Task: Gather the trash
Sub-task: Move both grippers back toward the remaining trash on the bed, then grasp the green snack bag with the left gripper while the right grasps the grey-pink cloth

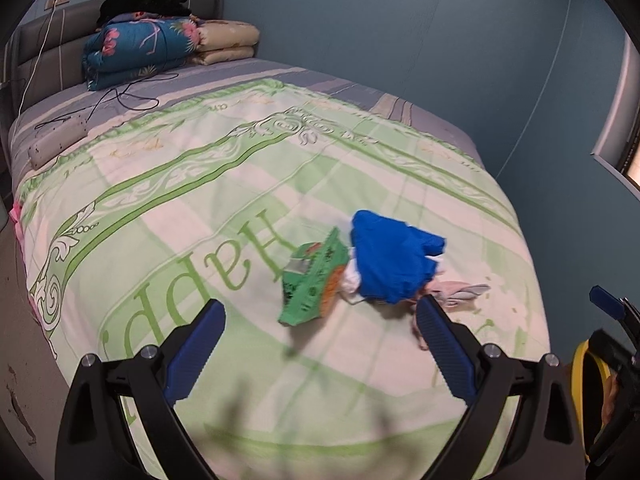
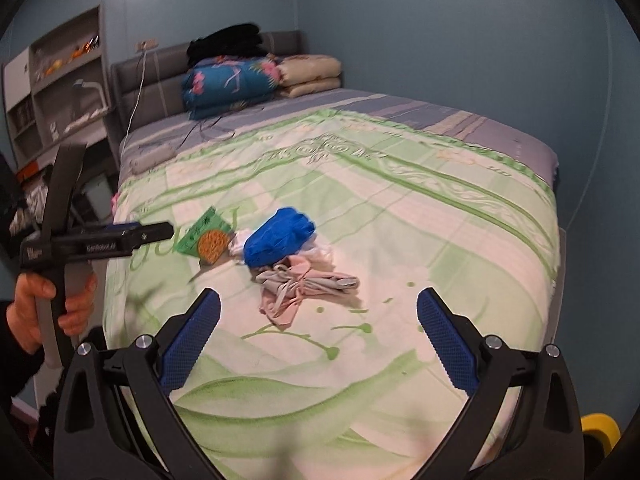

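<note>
Left gripper (image 1: pixel 320 320) stands wide open in my left wrist view, nothing between its blue pads, hovering above the green-and-white bedspread (image 1: pixel 200 184). Just beyond it lies the trash: a green snack packet (image 1: pixel 312 280) touching a crumpled blue bag (image 1: pixel 392 256), with white tissue (image 1: pixel 350 280) between them and a pink cloth scrap (image 1: pixel 460 292) beside the right finger.

On my right wrist view, the right gripper (image 2: pixel 318 312) is equally spread and empty above the bedspread. I see the pink cloth scrap (image 2: pixel 304 284) nearest, the blue bag (image 2: pixel 278 236) behind it, the green packet (image 2: pixel 208 236) to the left. At the left edge a hand (image 2: pixel 44 304) holds the other gripper's handle.
</note>
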